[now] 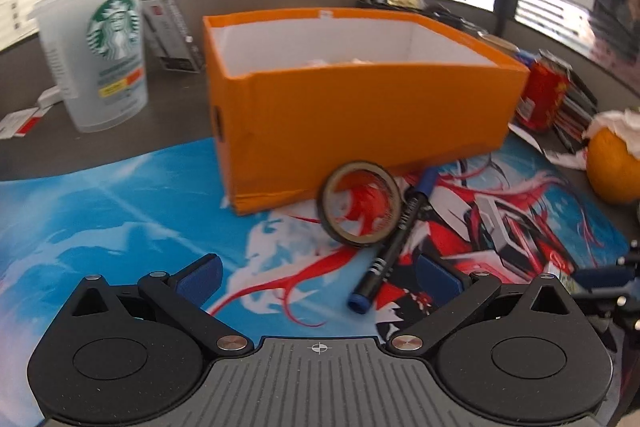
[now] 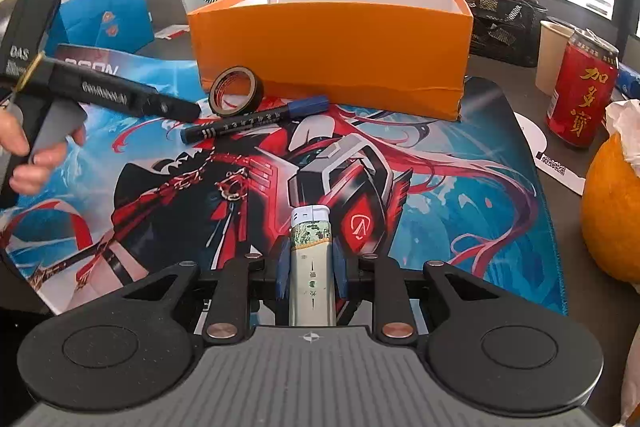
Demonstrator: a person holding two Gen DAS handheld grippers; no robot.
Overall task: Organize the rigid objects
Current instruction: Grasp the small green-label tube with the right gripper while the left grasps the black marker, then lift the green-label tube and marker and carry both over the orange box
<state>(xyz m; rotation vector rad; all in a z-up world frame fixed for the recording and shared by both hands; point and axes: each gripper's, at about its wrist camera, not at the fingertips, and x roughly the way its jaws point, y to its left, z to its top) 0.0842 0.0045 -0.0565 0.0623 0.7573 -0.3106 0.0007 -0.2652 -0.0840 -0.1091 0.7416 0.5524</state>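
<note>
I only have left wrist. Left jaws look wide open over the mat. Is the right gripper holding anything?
Observer: Yes. The right gripper is shut on a lighter, which stands upright between its jaws.
Operator: Is anything past the orange box on the right? I see only a red can.
Observer: A black mesh organizer stands behind the orange box, with a paper cup beside the red can.
Operator: Tape and marker touching?
Observer: From the right wrist, the tape roll leans against the marker, in front of the box.
</note>
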